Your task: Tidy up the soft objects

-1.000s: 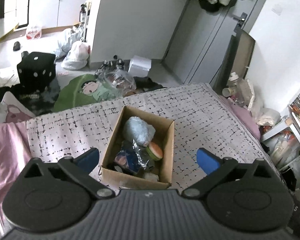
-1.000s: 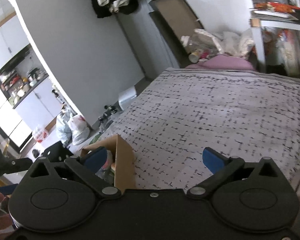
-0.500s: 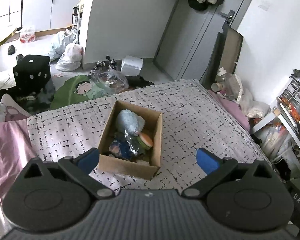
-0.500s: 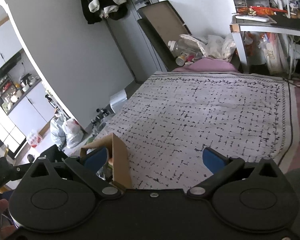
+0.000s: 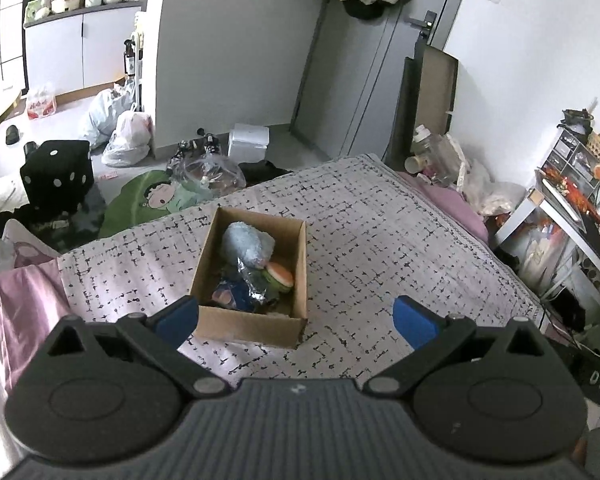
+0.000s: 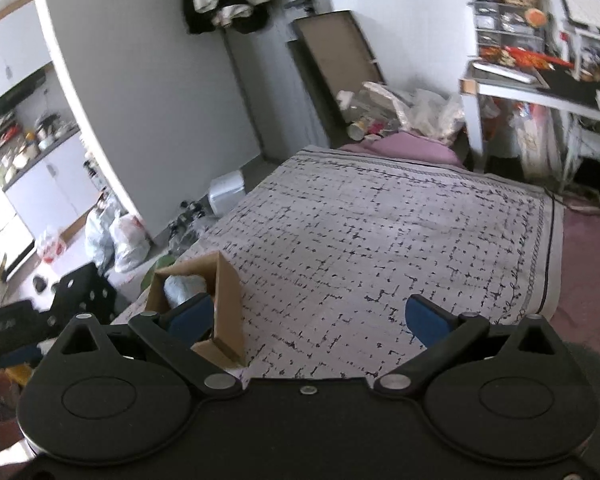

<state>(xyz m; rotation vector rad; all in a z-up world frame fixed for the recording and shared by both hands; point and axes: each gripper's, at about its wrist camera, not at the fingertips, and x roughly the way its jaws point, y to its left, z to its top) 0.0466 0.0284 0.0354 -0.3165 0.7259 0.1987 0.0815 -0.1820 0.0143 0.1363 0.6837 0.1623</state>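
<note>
A brown cardboard box (image 5: 256,326) stands on the patterned bedspread (image 5: 380,256). It holds a pale blue plush (image 5: 246,245), a burger-shaped soft toy (image 5: 280,275), a crinkly foil bag and dark blue items. My left gripper (image 5: 296,320) is open and empty, held above and just in front of the box. In the right wrist view the box (image 6: 226,300) sits at the lower left, with the blue plush (image 6: 184,286) showing inside. My right gripper (image 6: 310,320) is open and empty, above the bedspread (image 6: 380,240) to the right of the box.
The floor beyond the bed holds a black dice cushion (image 5: 58,172), a green cartoon cushion (image 5: 152,200), plastic bags (image 5: 128,140) and a white box (image 5: 249,142). A cluttered desk (image 6: 540,80) and bags stand at the bed's right side. A pink sheet (image 5: 24,300) hangs at the left.
Both grippers have pulled back and up from the box, so it looks smaller and farther. The right view has swung to show more bedspread. Both jaws stay open.
</note>
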